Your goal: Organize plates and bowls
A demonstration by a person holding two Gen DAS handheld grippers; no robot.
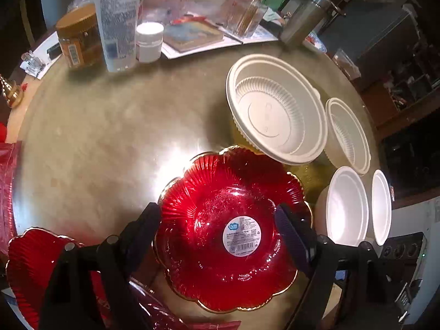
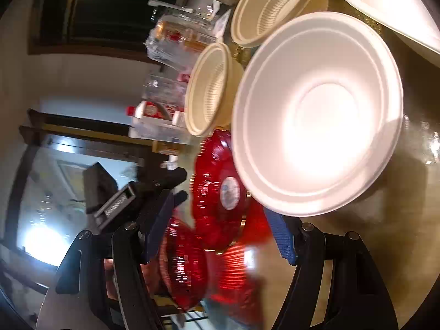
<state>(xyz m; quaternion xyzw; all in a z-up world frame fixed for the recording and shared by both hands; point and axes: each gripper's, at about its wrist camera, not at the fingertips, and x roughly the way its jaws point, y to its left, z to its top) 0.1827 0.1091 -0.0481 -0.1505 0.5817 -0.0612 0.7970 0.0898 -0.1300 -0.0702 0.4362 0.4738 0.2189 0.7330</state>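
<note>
The left gripper [image 1: 218,228] hangs over a red plate [image 1: 233,231], its jaws spread wide, one finger at each side of the plate's scalloped, gold-edged rim. Whether the pads touch the rim cannot be told. The plate lies on the counter [image 1: 110,143] with a round white label [image 1: 242,238] near its middle. A second red plate [image 1: 35,269] sits at the counter's near left edge, partly behind the gripper's frame.

The right gripper [image 2: 220,233] is open with nothing between its fingers. It is tilted on its side in its own blurred view, and faces the red plates from the other side, with a white foam bowl [image 2: 316,115] close in front of it.

Beyond the labelled plate, to its right, stand two foam bowls [image 1: 346,206] side by side. Behind them are two ribbed plastic bowls: a large bowl [image 1: 275,110] whose rim overlaps the far edge of the red plate in the left view, and a smaller one [image 1: 348,134] just beside it.

Along the far side stand a brown jar [image 1: 78,35], a tall white bottle [image 1: 118,19], a small white jar [image 1: 149,41], a book [image 1: 192,35] and a steel flask [image 1: 302,19].
</note>
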